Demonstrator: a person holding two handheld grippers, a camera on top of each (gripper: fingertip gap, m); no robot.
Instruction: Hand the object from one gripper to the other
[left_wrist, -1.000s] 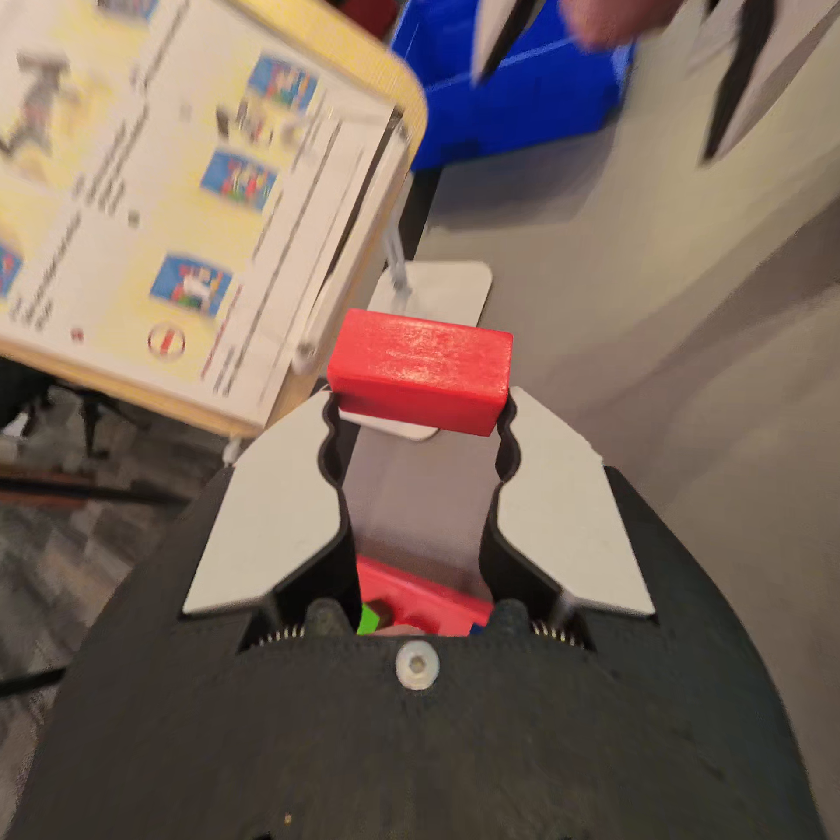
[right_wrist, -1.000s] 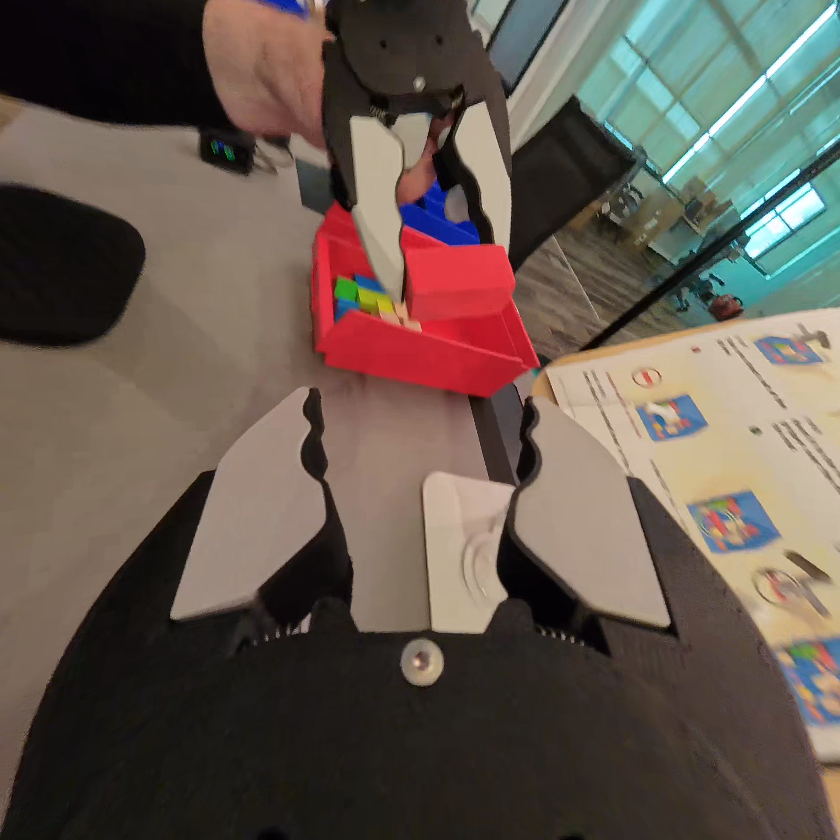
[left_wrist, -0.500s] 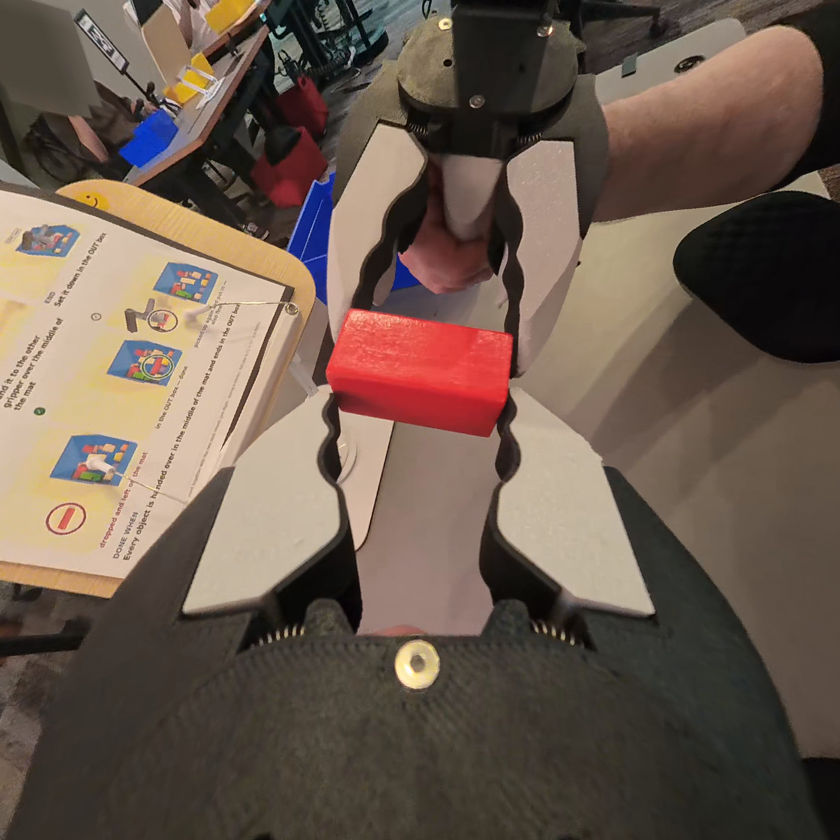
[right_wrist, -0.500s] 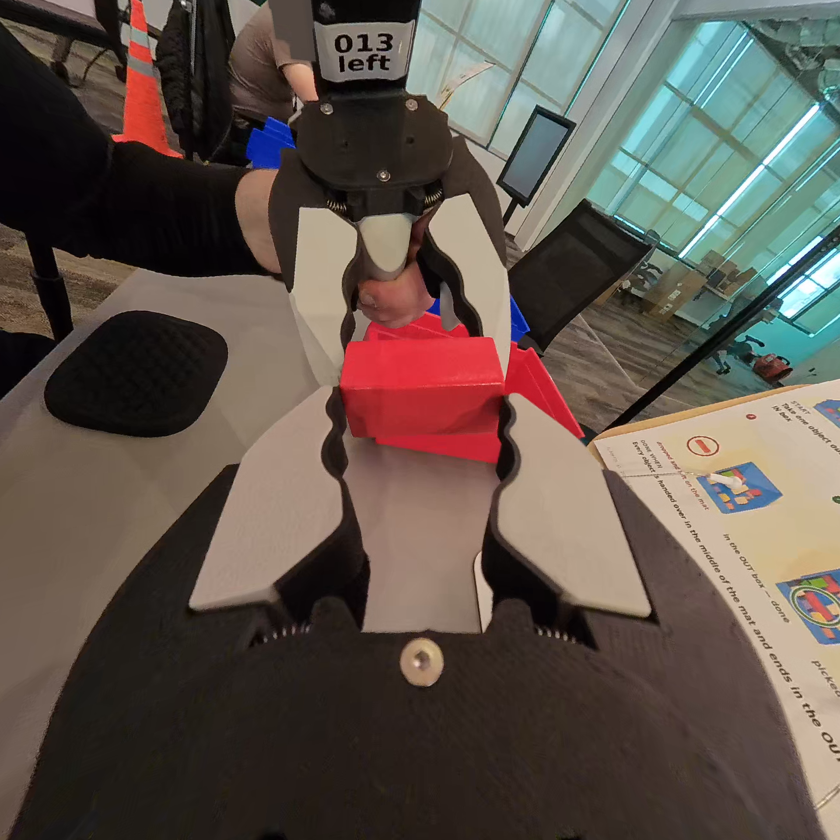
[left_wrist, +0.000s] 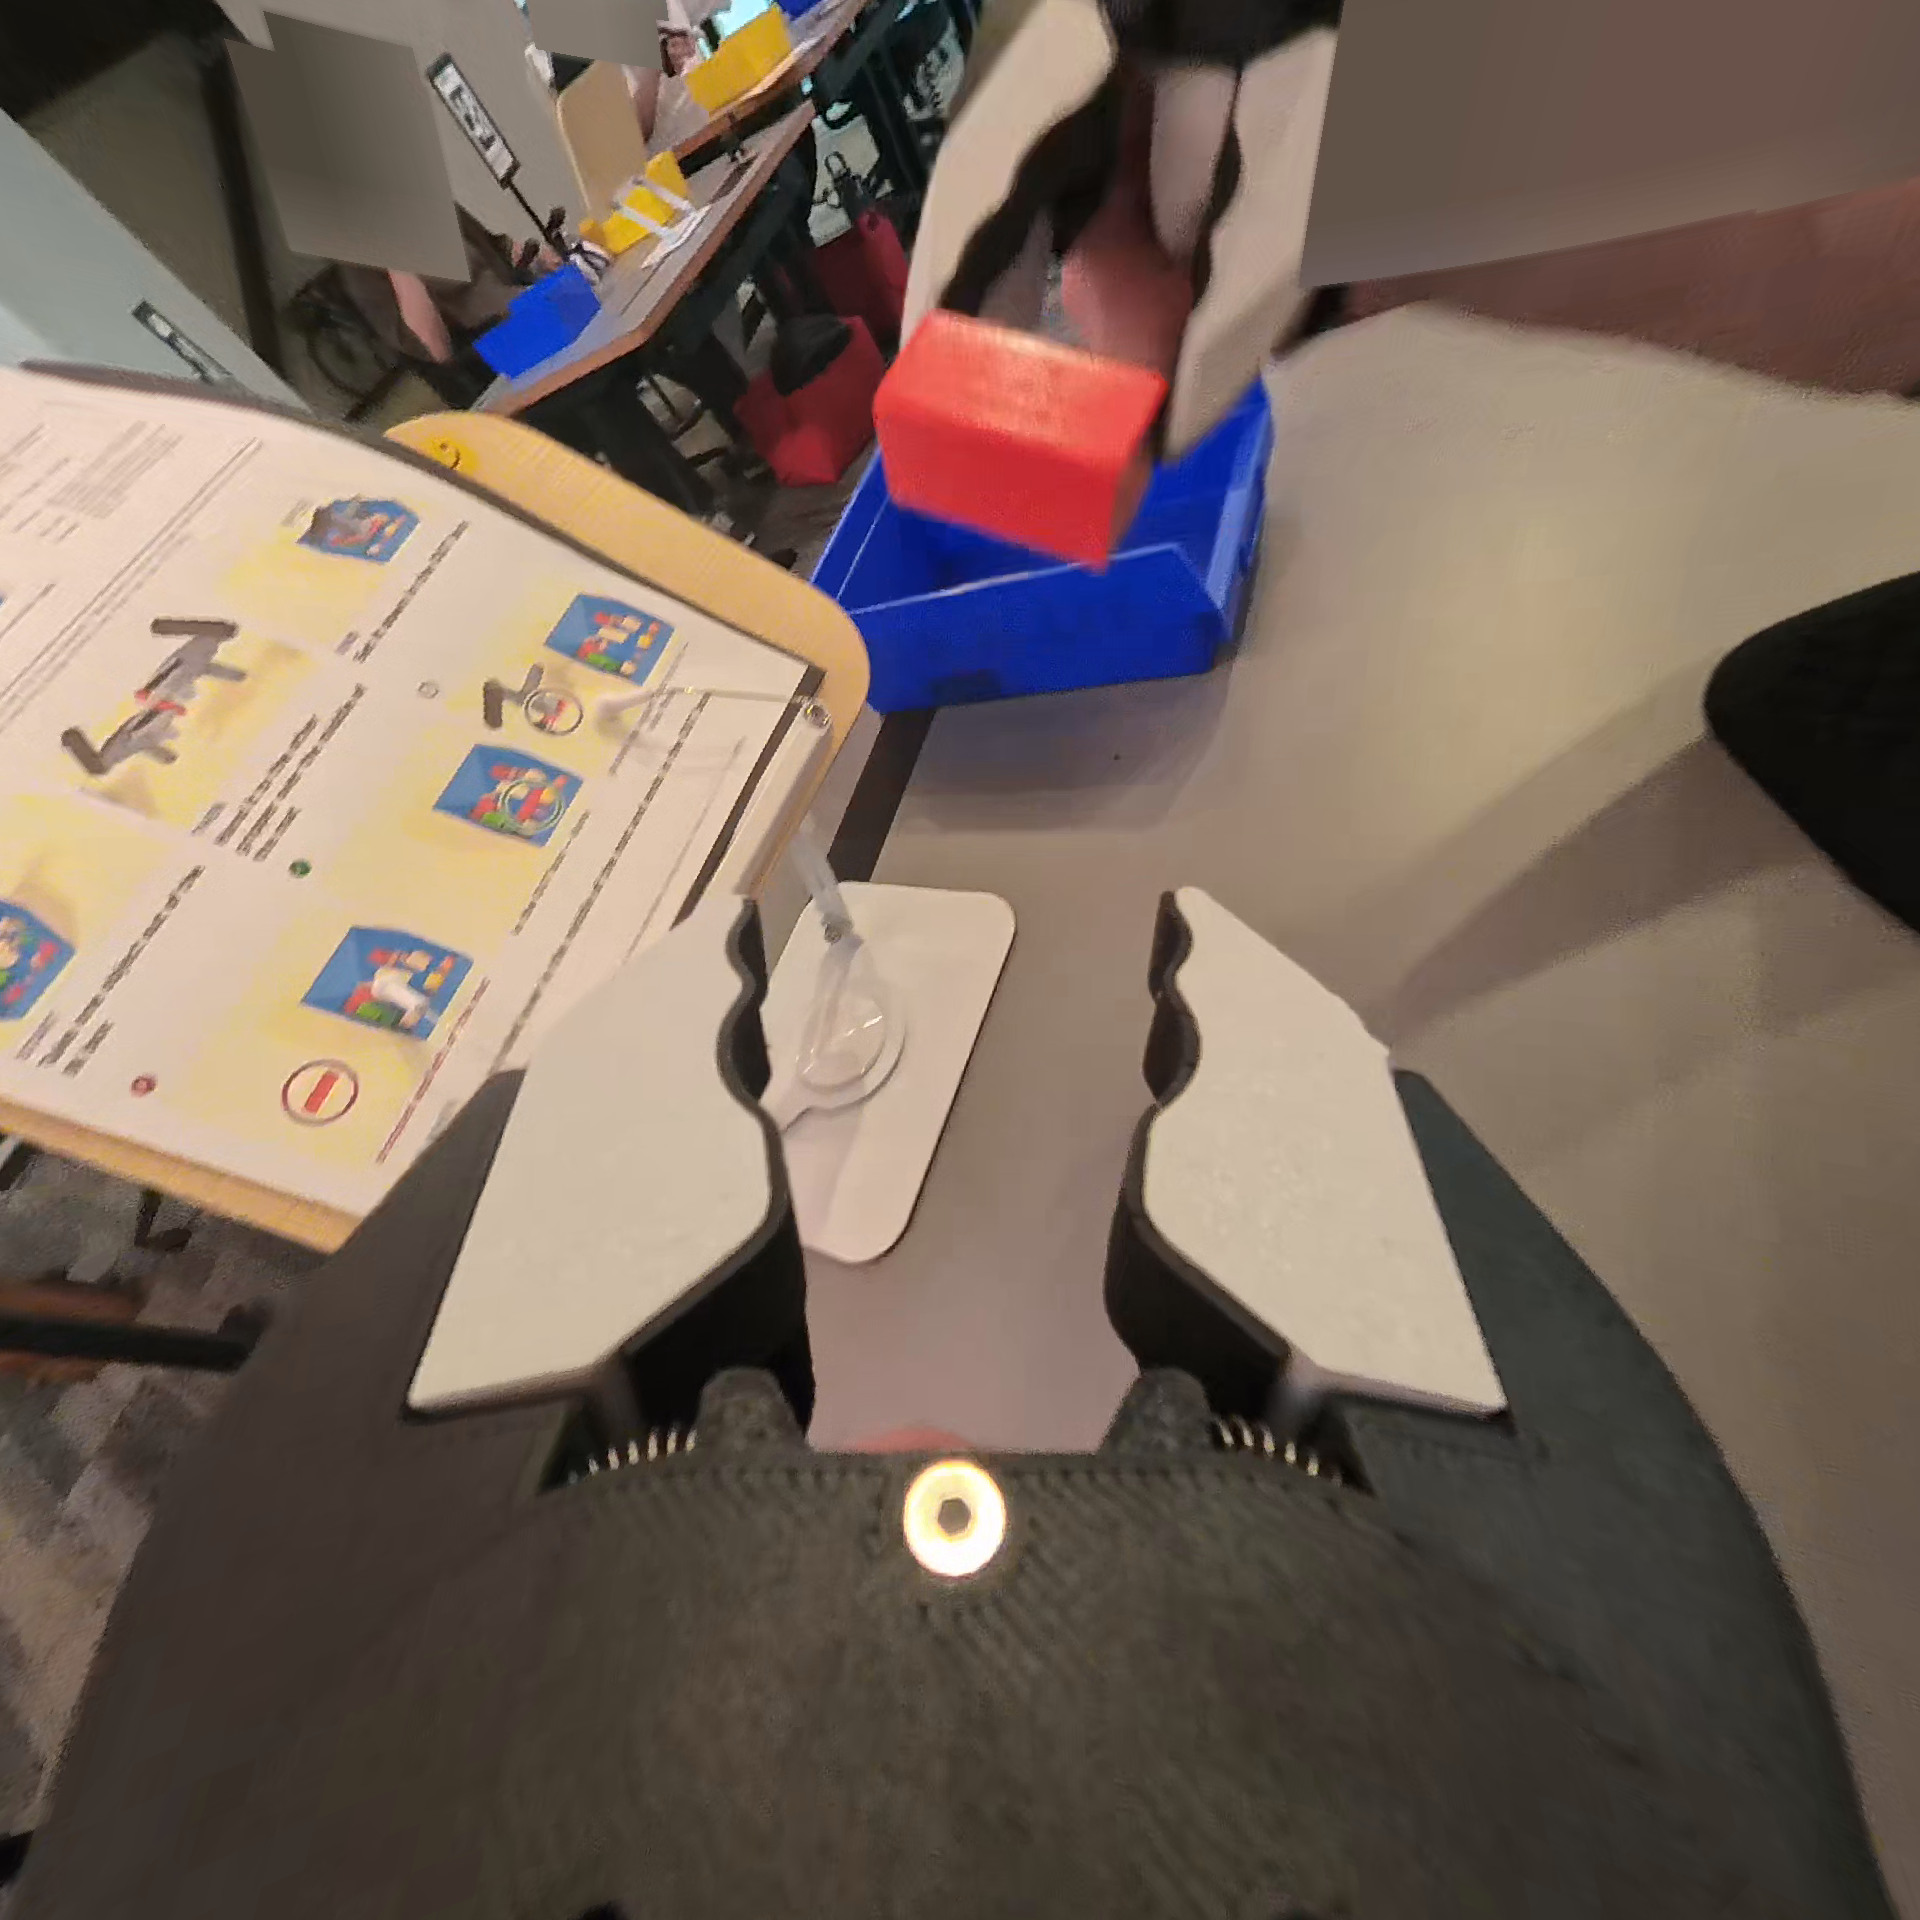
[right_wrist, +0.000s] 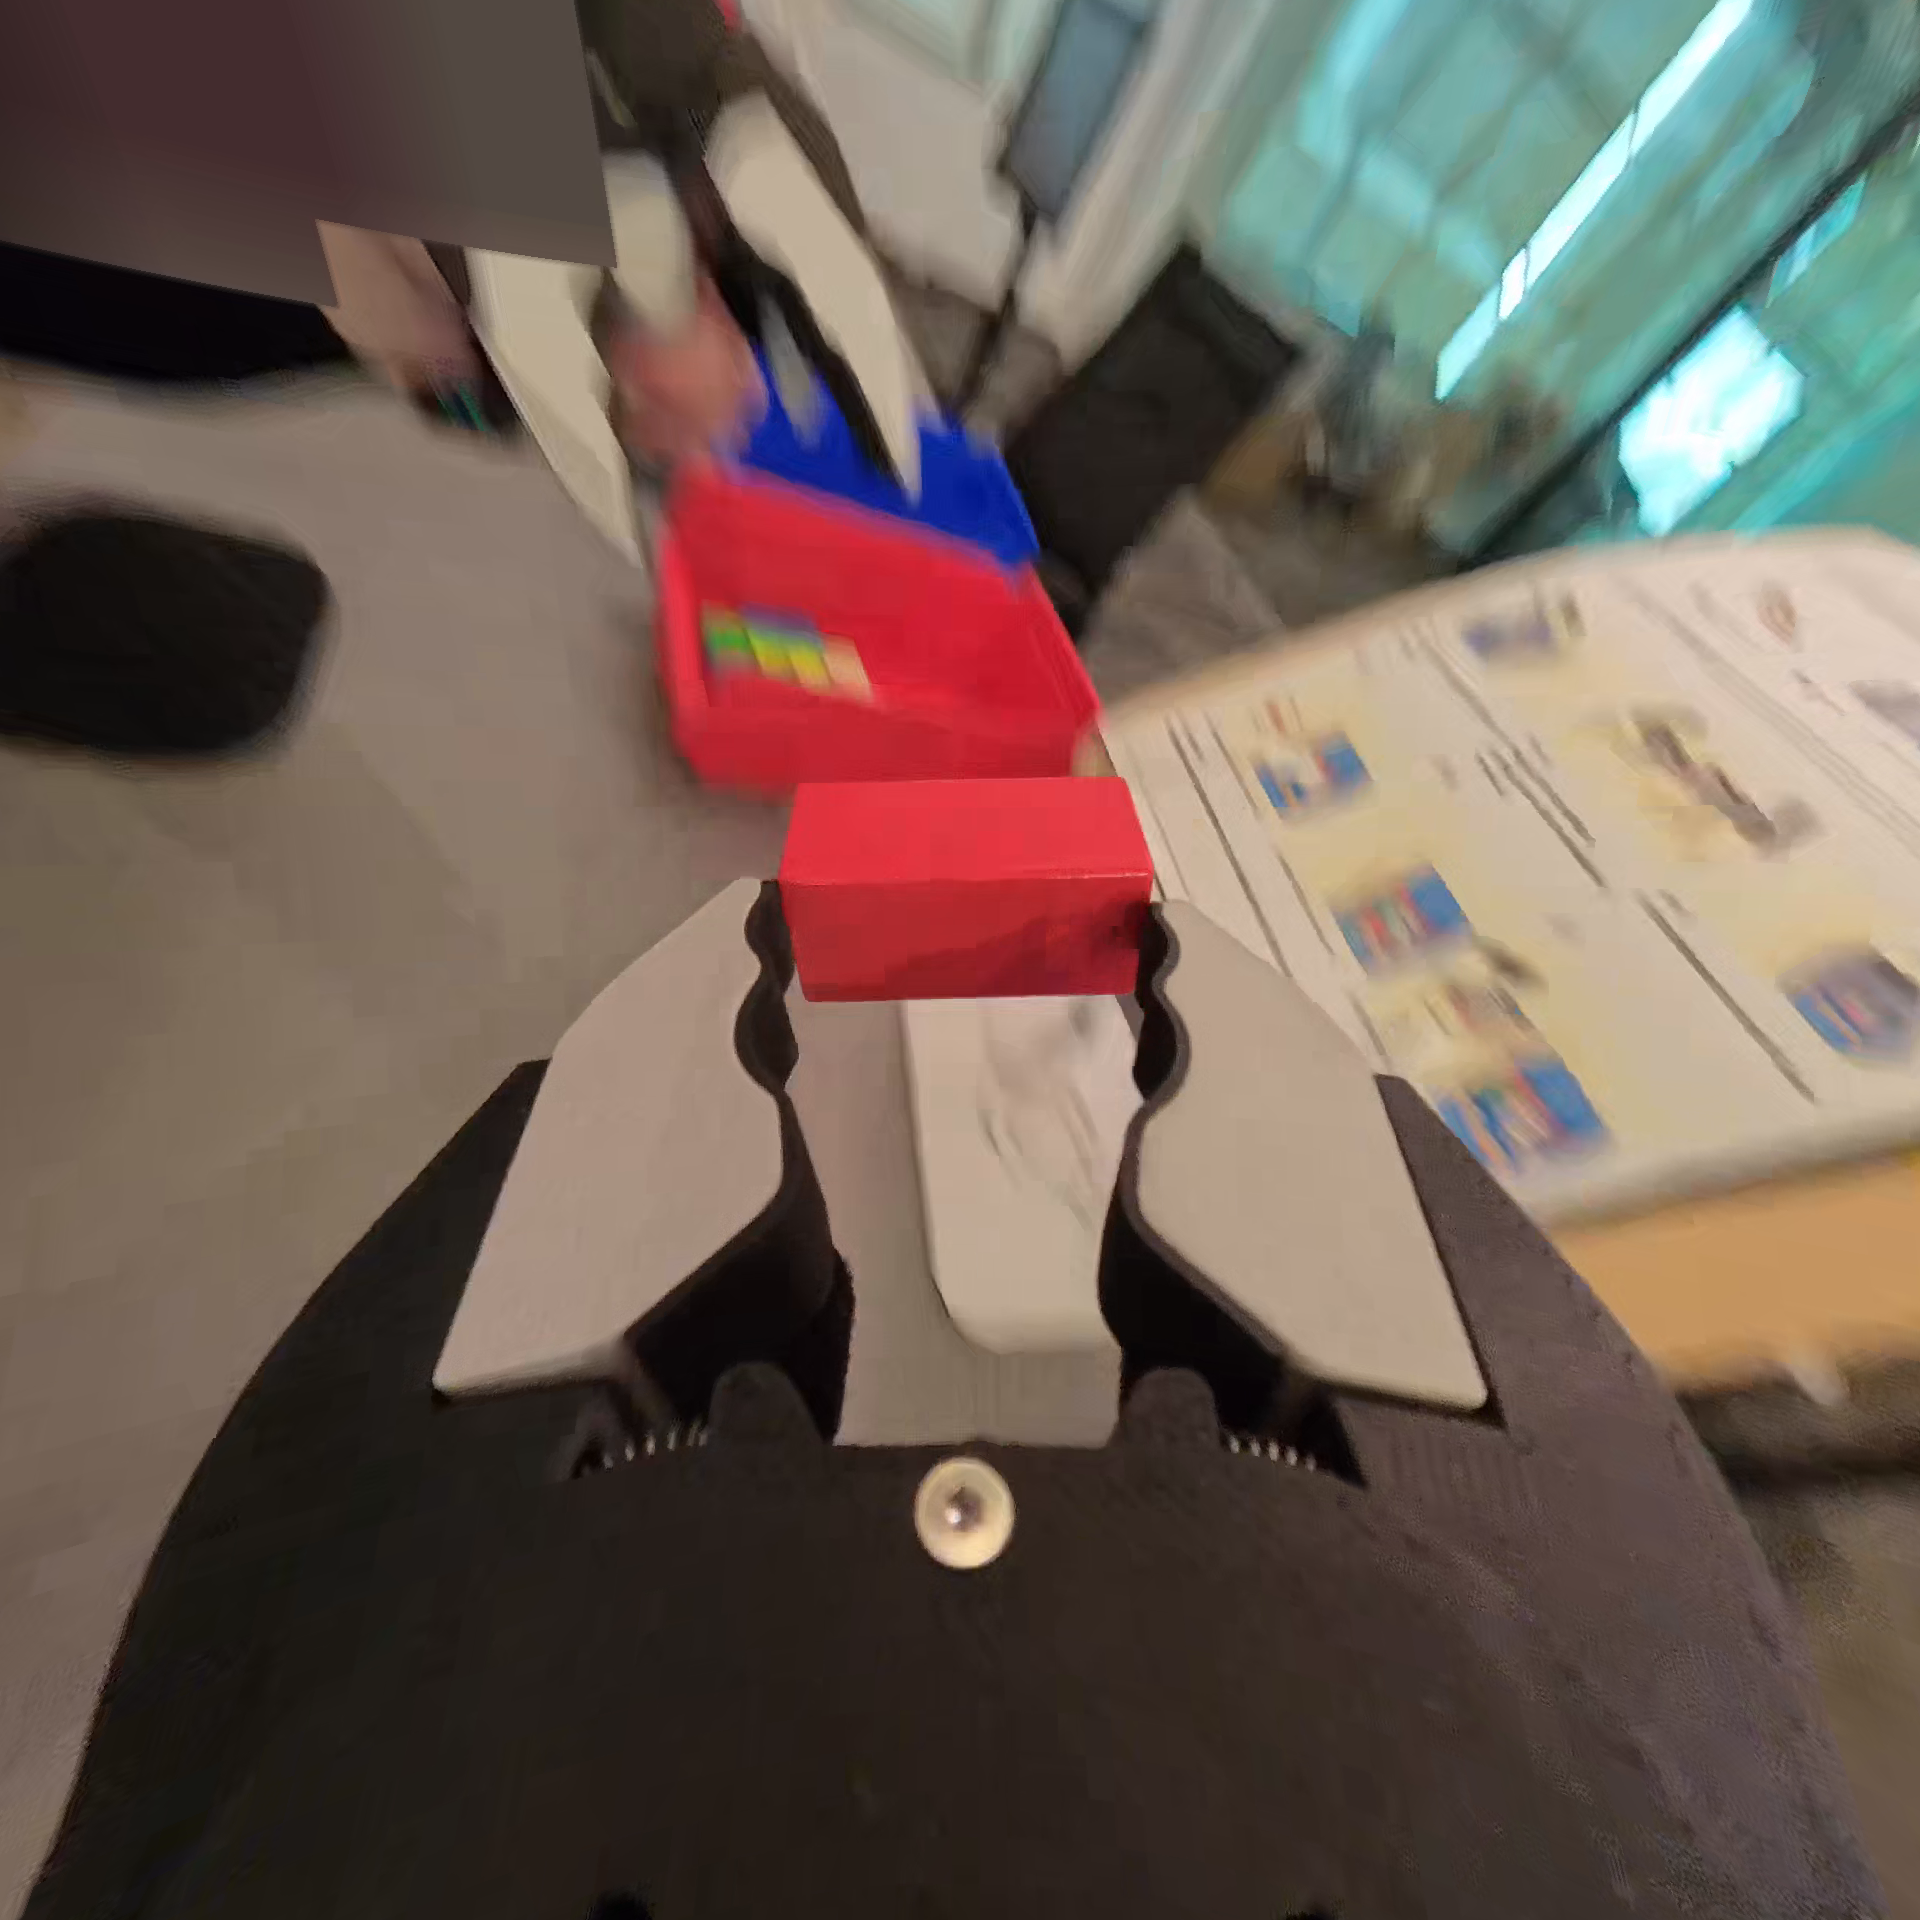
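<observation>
A red rectangular block (right_wrist: 961, 894) sits crosswise between the fingertips of my right gripper (right_wrist: 961, 935), which is shut on it. The same block (left_wrist: 1013, 436) shows in the left wrist view, held by the right gripper above a blue bin (left_wrist: 1049, 623). My left gripper (left_wrist: 956, 935) is open and empty, with only the grey table and a white stand base (left_wrist: 904, 1070) between its fingers. The left gripper (right_wrist: 748, 343) shows blurred at the back of the right wrist view, apart from the block.
A red bin (right_wrist: 873, 727) with several coloured blocks stands on the grey table (right_wrist: 312, 935), a blue bin (right_wrist: 935, 488) behind it. An instruction sheet on a wooden board (left_wrist: 364, 790) stands at the left on the white stand base. A black pad (left_wrist: 1829, 748) lies at the right. Tip to tip, the grippers are about 15 centimeters apart.
The left gripper let go of the red block and drew back. The right gripper closed on the block and carries it away, above the blue bin.
</observation>
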